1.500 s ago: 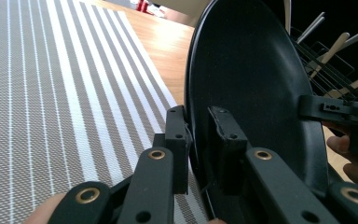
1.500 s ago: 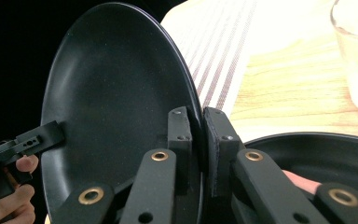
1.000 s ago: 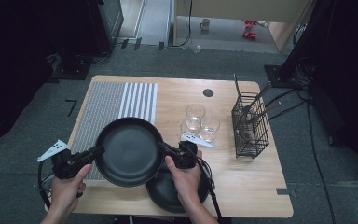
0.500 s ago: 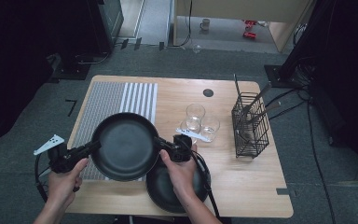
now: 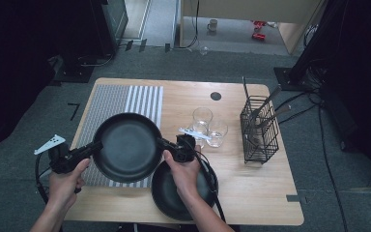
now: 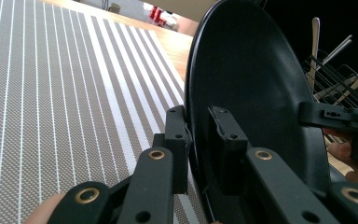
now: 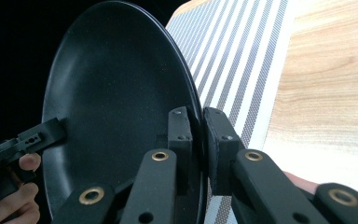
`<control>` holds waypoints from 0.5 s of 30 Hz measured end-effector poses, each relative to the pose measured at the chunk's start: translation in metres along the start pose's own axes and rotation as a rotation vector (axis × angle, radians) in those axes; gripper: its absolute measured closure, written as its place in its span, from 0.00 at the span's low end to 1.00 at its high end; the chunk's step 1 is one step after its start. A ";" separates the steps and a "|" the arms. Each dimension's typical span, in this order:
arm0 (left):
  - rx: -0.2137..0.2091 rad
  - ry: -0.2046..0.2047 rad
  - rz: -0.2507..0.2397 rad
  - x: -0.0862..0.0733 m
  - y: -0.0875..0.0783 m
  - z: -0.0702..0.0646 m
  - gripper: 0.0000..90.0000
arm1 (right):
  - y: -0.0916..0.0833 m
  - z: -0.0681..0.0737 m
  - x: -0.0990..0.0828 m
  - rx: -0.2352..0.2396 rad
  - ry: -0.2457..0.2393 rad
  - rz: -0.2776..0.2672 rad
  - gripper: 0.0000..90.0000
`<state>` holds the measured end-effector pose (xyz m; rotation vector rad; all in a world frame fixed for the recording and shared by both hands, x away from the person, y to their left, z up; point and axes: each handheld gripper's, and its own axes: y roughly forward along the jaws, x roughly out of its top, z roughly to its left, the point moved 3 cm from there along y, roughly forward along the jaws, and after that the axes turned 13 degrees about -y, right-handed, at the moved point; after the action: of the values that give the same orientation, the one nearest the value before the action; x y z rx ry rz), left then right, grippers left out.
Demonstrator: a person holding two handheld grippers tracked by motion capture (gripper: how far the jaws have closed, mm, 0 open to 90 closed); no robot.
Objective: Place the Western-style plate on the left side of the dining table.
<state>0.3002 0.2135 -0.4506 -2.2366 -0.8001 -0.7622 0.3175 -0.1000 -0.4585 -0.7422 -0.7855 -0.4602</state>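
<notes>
A black plate is held just above the striped mat by both grippers at opposite rims. My left gripper is shut on its left rim, and in the left gripper view the jaws pinch the plate's edge at my left gripper. On the other side my right gripper is shut on the right rim, and the right gripper view has my right gripper clamped on the plate. A second black plate lies on the table under the right hand.
Two clear glasses stand right of the mat. Farther right, a black wire basket holds utensils. The wooden table has a round hole near its far edge.
Both hands have carried the plate a little away from the person and to the left, further over the mat. The grips are unchanged.
</notes>
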 end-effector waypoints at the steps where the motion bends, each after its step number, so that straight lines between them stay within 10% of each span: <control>1: 0.001 -0.003 -0.002 0.001 0.000 0.000 0.88 | 0.001 0.000 0.001 0.001 -0.001 -0.001 0.92; 15: 0.013 -0.020 -0.002 0.012 0.007 0.011 0.88 | 0.018 -0.003 0.011 -0.004 0.006 0.017 0.92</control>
<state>0.3161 0.2211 -0.4513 -2.2357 -0.8150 -0.7348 0.3371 -0.0915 -0.4589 -0.7506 -0.7728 -0.4489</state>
